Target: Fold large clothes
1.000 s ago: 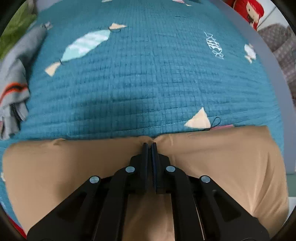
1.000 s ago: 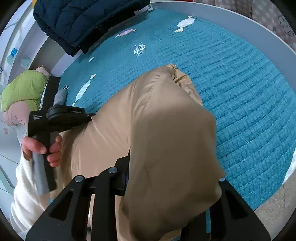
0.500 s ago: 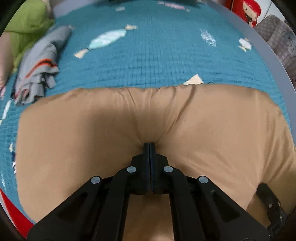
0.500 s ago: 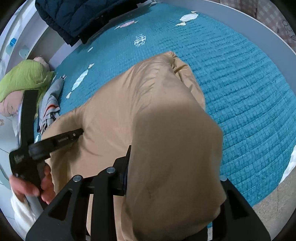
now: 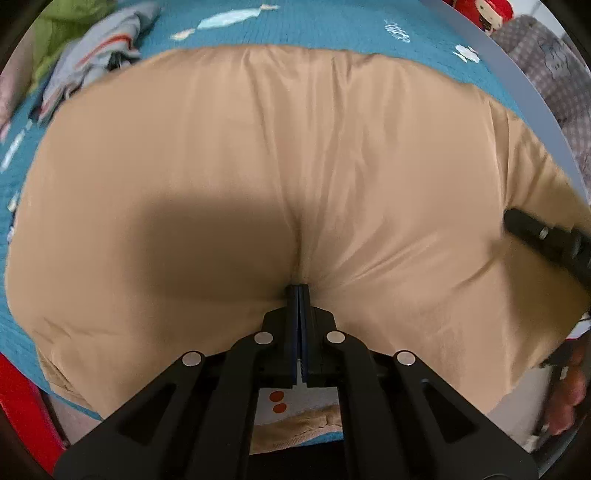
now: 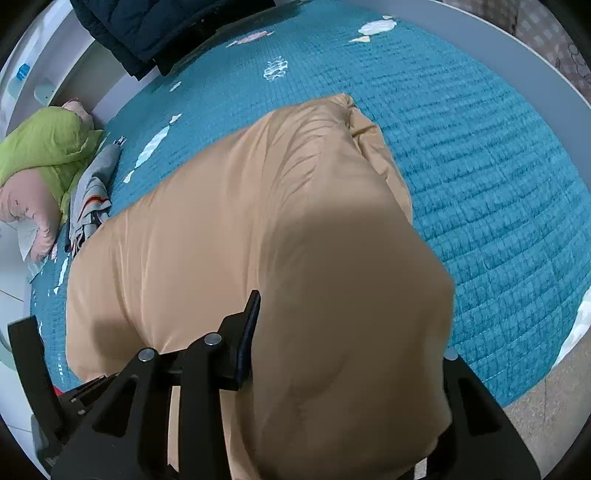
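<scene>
A large tan padded garment (image 5: 295, 147) lies spread over the teal quilt (image 5: 325, 22). My left gripper (image 5: 299, 288) is shut on a pinch of its fabric, and creases run out from the tips. In the right wrist view the same tan garment (image 6: 221, 221) stretches away to the left. My right gripper (image 6: 332, 332) has a thick fold of it between its jaws, which are closing. Only the left finger (image 6: 251, 325) shows; the fold drapes over the other. The right gripper (image 5: 543, 236) also shows at the right edge of the left wrist view.
A grey garment with an orange stripe (image 6: 92, 192) lies beside the tan one, with green and pink bedding (image 6: 44, 147) beyond it. A dark navy puffer jacket (image 6: 155, 29) sits at the far end. The bed's pale rim (image 6: 480, 37) curves round the right side. A hand (image 5: 565, 402) is at lower right.
My left gripper has travelled back across the bed with the tan fabric pinched, so the garment now fills its view and hides most of the quilt. The right gripper has kept its place and hold.
</scene>
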